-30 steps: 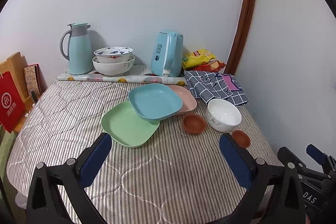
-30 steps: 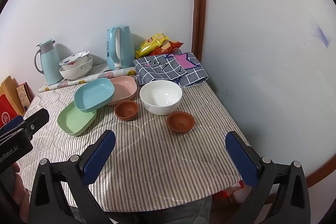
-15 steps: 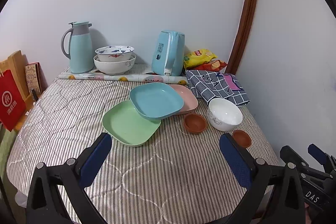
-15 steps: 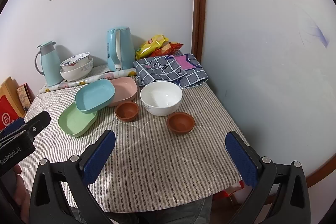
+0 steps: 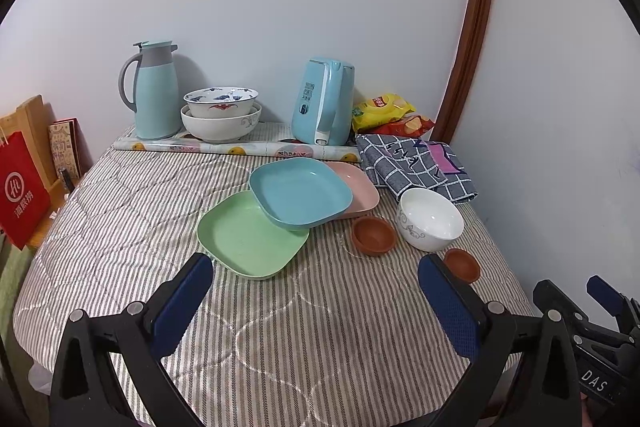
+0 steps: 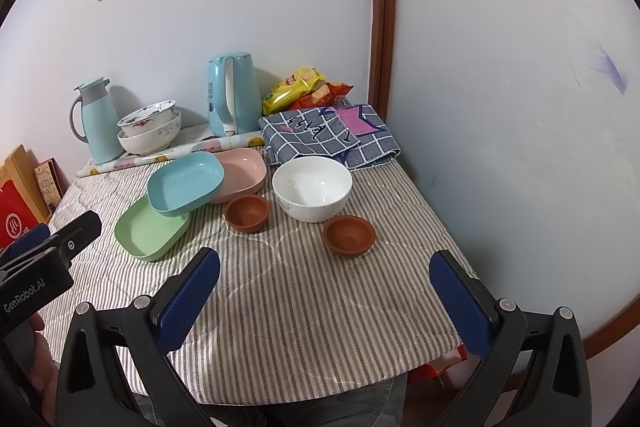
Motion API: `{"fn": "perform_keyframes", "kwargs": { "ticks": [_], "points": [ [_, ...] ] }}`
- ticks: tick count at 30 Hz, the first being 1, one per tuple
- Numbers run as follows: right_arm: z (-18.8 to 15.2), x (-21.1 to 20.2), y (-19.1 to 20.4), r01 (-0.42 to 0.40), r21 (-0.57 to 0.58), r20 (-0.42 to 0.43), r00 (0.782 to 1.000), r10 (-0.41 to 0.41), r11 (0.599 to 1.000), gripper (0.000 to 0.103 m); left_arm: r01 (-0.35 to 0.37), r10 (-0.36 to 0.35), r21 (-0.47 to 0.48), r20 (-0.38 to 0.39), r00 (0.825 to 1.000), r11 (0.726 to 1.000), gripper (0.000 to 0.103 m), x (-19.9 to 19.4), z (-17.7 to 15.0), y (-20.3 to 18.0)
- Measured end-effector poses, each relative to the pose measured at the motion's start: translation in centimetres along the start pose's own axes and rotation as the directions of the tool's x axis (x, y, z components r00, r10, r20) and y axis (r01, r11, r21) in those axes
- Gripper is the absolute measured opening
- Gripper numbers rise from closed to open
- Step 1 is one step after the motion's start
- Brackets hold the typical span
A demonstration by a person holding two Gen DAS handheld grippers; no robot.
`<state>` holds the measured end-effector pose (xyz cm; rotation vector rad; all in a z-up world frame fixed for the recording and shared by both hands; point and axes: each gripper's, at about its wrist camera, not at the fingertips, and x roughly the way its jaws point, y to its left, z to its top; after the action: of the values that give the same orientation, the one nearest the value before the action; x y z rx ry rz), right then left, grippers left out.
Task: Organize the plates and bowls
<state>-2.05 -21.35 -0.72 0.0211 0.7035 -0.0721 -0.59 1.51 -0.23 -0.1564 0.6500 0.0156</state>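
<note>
Ahead of left hand-held gripper (image 5: 316,291), jaws wide, empty: blue plate (image 5: 300,191) tilted across green plate (image 5: 250,237) and pink plate (image 5: 357,185). Light, stiff, slick; pinch near rim. Right hand-held gripper (image 6: 325,287) likewise spread, nothing held; white bowl (image 6: 312,188) ahead, fragile.

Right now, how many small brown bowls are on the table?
2. One small brown bowl sits between the pink plate and the white bowl; the other small brown bowl sits in front of the white bowl, toward the table's near edge.
</note>
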Motion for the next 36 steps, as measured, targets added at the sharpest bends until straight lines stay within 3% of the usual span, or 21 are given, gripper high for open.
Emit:
{"fn": "perform_keyframes", "kwargs": {
  "ticks": [36],
  "points": [
    [0.03,0.12,0.05,0.003,0.003,0.008,1.0,-0.003,1.0,0.103,-0.013,0.013,-0.001,-0.001,1.0,1.0,0.103,0.42,0.18,0.84]
  ]
}}
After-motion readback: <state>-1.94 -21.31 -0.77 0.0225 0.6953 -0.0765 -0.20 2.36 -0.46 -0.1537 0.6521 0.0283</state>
